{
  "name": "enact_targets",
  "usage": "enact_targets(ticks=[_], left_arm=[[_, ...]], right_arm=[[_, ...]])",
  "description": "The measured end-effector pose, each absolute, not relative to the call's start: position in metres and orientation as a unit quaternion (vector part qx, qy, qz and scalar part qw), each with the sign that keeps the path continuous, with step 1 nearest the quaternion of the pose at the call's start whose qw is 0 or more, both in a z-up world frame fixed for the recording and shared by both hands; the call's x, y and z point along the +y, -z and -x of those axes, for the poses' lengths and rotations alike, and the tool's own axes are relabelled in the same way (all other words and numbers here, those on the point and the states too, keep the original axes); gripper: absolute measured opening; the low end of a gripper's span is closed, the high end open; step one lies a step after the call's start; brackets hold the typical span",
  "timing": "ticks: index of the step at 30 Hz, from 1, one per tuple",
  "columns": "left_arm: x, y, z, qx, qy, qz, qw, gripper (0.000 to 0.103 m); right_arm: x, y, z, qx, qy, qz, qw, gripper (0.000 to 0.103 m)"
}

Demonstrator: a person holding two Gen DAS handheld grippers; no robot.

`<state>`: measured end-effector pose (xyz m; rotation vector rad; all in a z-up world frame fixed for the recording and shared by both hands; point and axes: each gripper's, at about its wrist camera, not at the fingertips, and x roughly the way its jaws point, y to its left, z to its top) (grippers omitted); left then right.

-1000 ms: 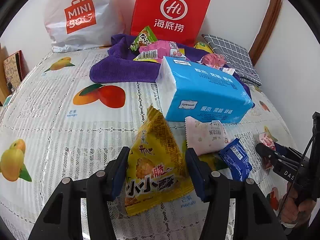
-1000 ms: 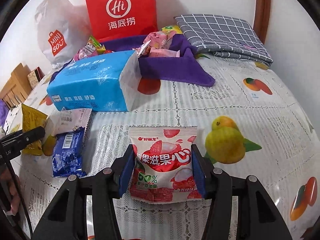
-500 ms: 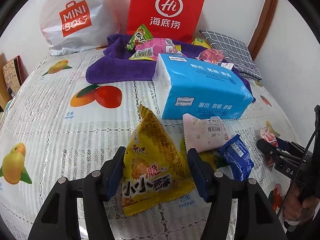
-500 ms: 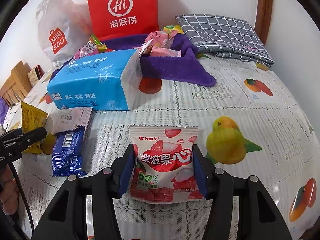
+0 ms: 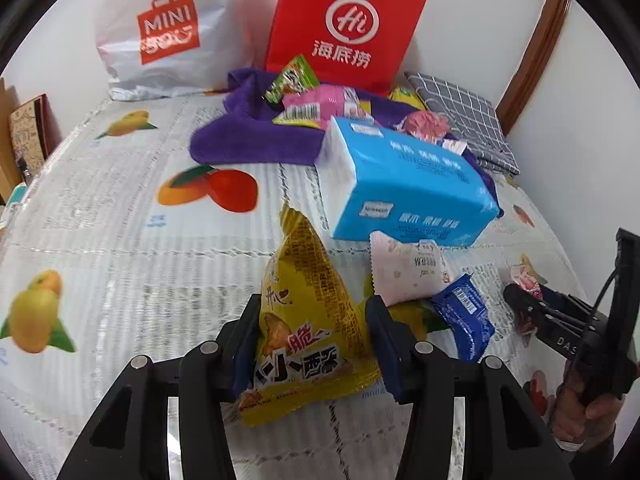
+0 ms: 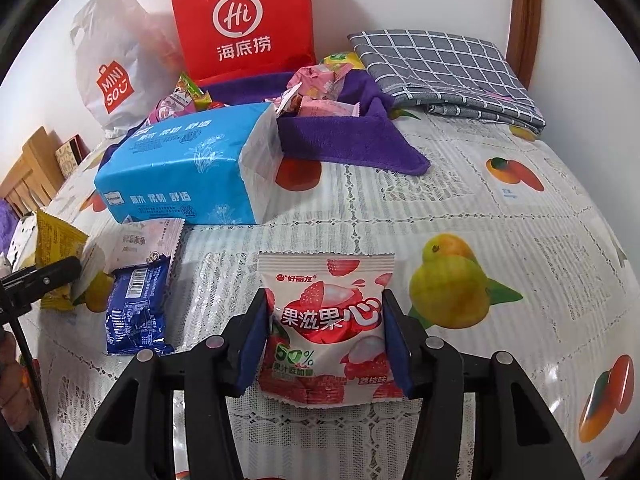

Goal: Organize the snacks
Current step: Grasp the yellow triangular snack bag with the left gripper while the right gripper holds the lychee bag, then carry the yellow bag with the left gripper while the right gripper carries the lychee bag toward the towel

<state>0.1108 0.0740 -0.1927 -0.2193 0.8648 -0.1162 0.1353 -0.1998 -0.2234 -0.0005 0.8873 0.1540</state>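
My left gripper is shut on a yellow triangular snack bag and holds it just above the table. My right gripper is shut on a white and red lychee candy bag. A pale pink packet and a blue packet lie on the table between the grippers; the pink packet and the blue packet also show in the right wrist view. Several snacks sit on a purple towel at the back.
A blue tissue pack lies mid-table in front of the towel. A red paper bag and a white Miniso bag stand against the wall. A grey checked cloth lies back right. The fruit-print tablecloth covers the table.
The left gripper with the yellow bag has pulled back and tilted slightly, so the scene has shifted a little. The right gripper has hardly moved.
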Motion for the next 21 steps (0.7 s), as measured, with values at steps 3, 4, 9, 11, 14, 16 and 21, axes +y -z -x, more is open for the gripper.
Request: enact_targets(ticks=[3, 4, 9, 11, 14, 16, 21], left_arm=[[0.082, 0.178, -0.106, 0.411, 0.059, 0.113, 0.903, 0.049], [0.083, 0.175, -0.105, 0.409, 0.057, 0.112, 0.904, 0.049], [0.089, 0.154, -0.107, 0.396, 0.047, 0.109, 0.91, 0.049], [0.089, 0.145, -0.107, 0.392, 0.042, 0.105, 0.913, 0.049], [0.089, 0.132, -0.107, 0.376, 0.042, 0.097, 0.92, 0.049], [0.088, 0.122, -0.109, 0.371, 0.039, 0.09, 0.923, 0.049], [0.088, 0.105, -0.115, 0.365, 0.03, 0.076, 0.928, 0.049]], right_arm=[[-0.198, 0.219, -0.137, 0.436, -0.085, -0.008, 0.896, 0.052], [-0.197, 0.213, -0.138, 0.435, -0.089, -0.012, 0.896, 0.052], [-0.187, 0.175, -0.139, 0.401, -0.104, -0.009, 0.91, 0.052], [-0.182, 0.158, -0.139, 0.388, -0.109, -0.008, 0.915, 0.052], [-0.175, 0.139, -0.141, 0.372, -0.114, -0.007, 0.921, 0.052], [-0.172, 0.128, -0.145, 0.366, -0.115, -0.01, 0.923, 0.052], [-0.169, 0.114, -0.158, 0.361, -0.118, -0.03, 0.925, 0.052]])
